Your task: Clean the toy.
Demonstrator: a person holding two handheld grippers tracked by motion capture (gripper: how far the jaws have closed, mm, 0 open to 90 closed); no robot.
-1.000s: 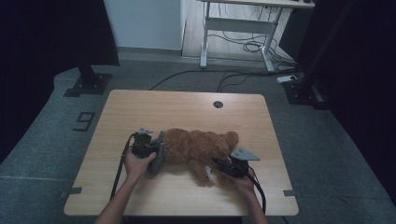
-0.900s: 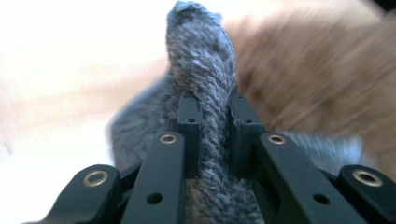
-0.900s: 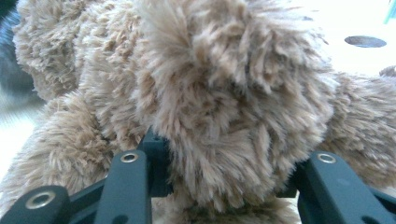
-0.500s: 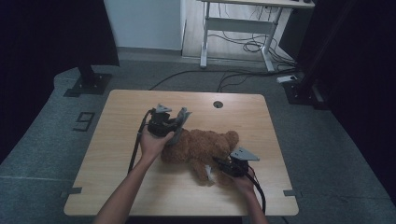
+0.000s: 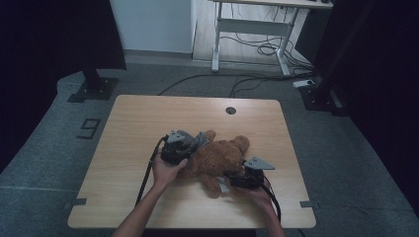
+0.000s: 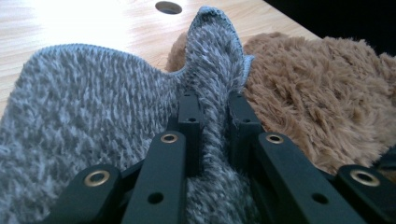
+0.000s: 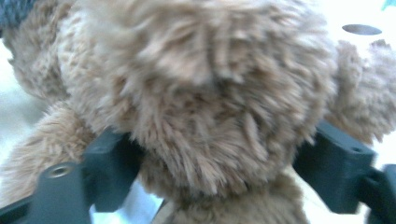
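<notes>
Two grips are in play, and each could fail in its own way; the left tool (image 6: 212, 126) has its jaws pinched narrow on a fold of grey knit cloth (image 6: 93, 121), and since only a thin ridge of fabric sits between them, a sideways tug could, I judge, pull the fold free or drag the cloth off the brown teddy bear (image 5: 217, 158) unevenly; the right tool (image 7: 219, 163) stands wide, its jaws clasping a rounded furry part of the bear, and the soft pile may compress and let the toy roll or slip out if lifted; pulling both at once might also skid the bear across the desk (image 5: 148, 113). The bear lies on its side between the two tools, touching both; its fur is long, shaggy and tan; the cloth is fuzzy, grey, with a stitched edge, draped just ahead of the left tool against the bear.
</notes>
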